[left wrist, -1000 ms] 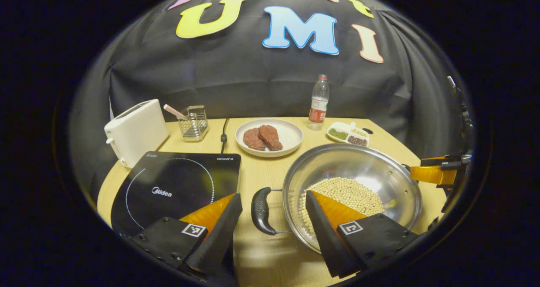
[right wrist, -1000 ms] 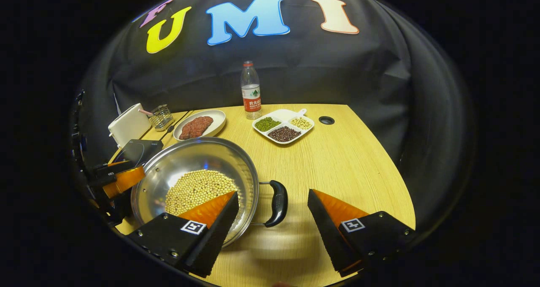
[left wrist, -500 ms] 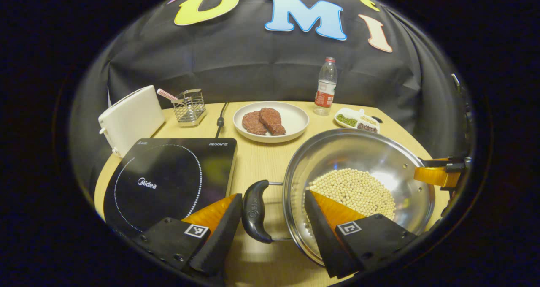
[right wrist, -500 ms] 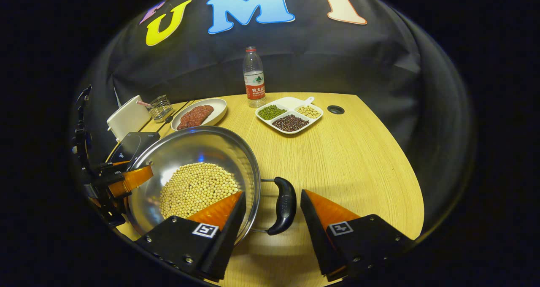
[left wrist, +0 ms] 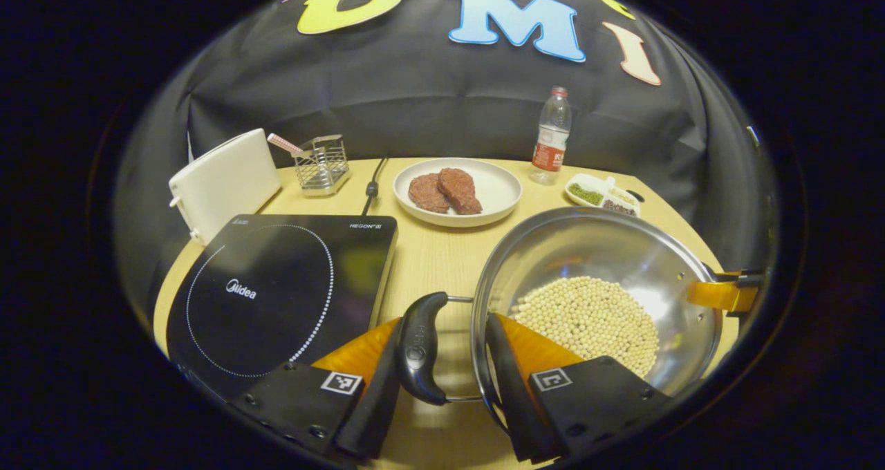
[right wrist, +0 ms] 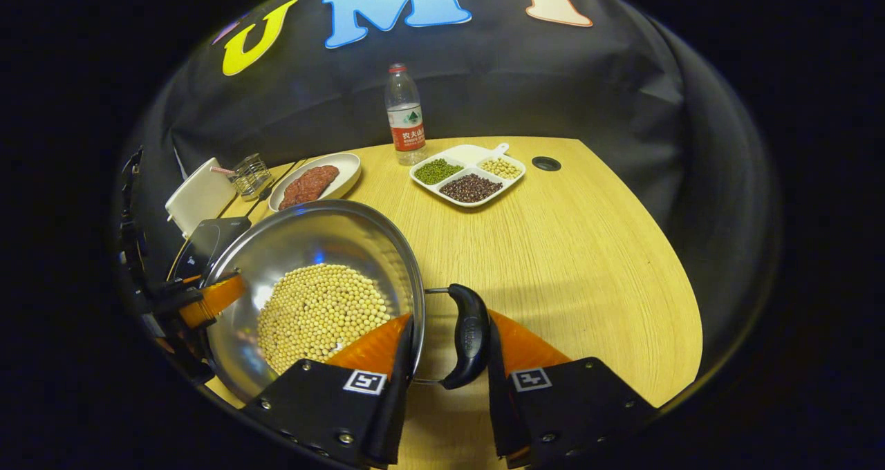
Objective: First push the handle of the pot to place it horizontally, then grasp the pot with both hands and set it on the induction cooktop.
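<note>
pot [left wrist: 594, 283], holding beans, sits just right of the induction cooktop [left wrist: 276, 290], not yet on it. since a second ago we have narrowed the left gripper [left wrist: 442, 359] and right gripper [right wrist: 446, 349] about its two handles. we judge lifting comes next.

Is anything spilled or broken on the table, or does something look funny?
Nothing stands out. The soybeans all sit inside the pot, none on the table. The steaks lie on their plate, the bottle stands upright, and the sectioned dish keeps its beans apart.
</note>
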